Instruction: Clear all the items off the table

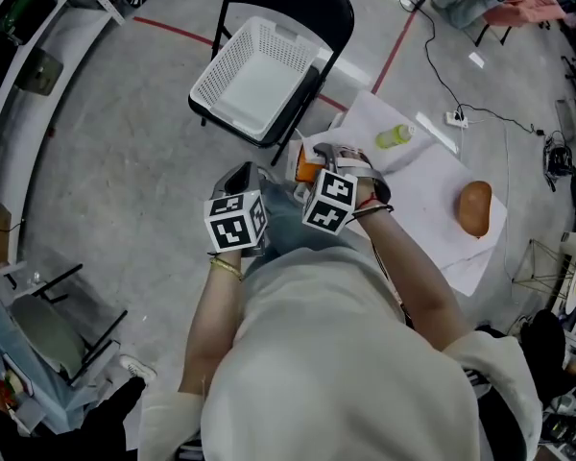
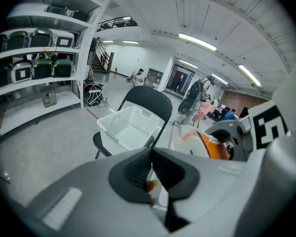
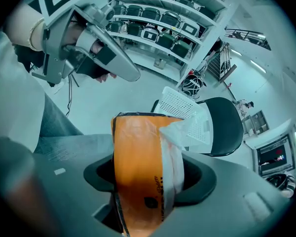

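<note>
While clamping an orange packet (image 3: 135, 152), clear film bunched at one end, between the pads of the right gripper (image 3: 147, 179), stands at the corner of a table (image 1: 418, 195) nearest a black folding chair (image 1: 298, 8). Holds the packet up at that corner; cannot tell whether over the white sheet (image 1: 365, 113) covering the table or just past its edge. Carries the left gripper (image 2: 152, 169) just beside the right one, jaws pressed flat together on nothing.

Has two things lying on the sheet, well apart: a yellow-green bottle (image 1: 394, 136) on its side near the far edge, and a brown oval item (image 1: 474, 207) toward the right edge. Faces the chair, with a white perforated basket (image 1: 254, 75) sitting on its seat.

Stands on a grey concrete floor (image 1: 125, 161) marked with red tape lines (image 1: 173, 29). Shows, beyond the table, a black cable (image 1: 440, 60) leading to a white power strip (image 1: 456, 117). Looks out, through the left gripper view, on white shelving (image 2: 39, 81) stacked with dark green cases (image 2: 42, 68), a staircase (image 2: 99, 58) behind it, and long strip lights (image 2: 197, 42) on a pale ceiling.
</note>
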`<state>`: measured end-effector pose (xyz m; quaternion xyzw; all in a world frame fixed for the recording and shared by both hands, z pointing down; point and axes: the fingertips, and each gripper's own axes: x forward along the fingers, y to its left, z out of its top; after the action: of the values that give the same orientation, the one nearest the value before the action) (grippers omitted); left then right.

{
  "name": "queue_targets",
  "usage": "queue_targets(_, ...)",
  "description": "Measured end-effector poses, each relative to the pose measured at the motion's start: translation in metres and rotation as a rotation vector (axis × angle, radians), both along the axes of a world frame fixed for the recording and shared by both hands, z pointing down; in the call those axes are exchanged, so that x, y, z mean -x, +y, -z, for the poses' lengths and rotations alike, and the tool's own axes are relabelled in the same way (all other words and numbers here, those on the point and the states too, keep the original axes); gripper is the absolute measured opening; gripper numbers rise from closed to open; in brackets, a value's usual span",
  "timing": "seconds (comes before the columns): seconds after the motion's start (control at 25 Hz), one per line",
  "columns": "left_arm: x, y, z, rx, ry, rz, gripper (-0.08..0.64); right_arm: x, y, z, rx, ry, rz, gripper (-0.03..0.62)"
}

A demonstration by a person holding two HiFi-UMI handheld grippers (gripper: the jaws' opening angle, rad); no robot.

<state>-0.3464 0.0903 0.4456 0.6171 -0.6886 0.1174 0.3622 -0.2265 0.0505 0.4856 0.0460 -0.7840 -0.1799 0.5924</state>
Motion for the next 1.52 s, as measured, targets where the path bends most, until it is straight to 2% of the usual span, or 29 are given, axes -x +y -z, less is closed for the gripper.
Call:
queue_targets(0.36, 0.046, -0.029, -0.012, 0.017, -0.003, 0.003, 0.009, 0.057, -0.031, -0.007, 0.022, -0.008, 0.027, 0.298)
queue_targets(1.0, 0.134, -0.097, -0.024, 0.064, 0.001, -0.013, 0.009, 0.156, -0.090, -0.027, 0.101, 0.013, 0.014, 0.299)
queue_targets(1.52, 0.177, -0.125, -0.053, 0.126, 0.015, -0.016, 0.009, 0.207, -0.111, -0.063, 0.180, 0.030, -0.036, 0.300)
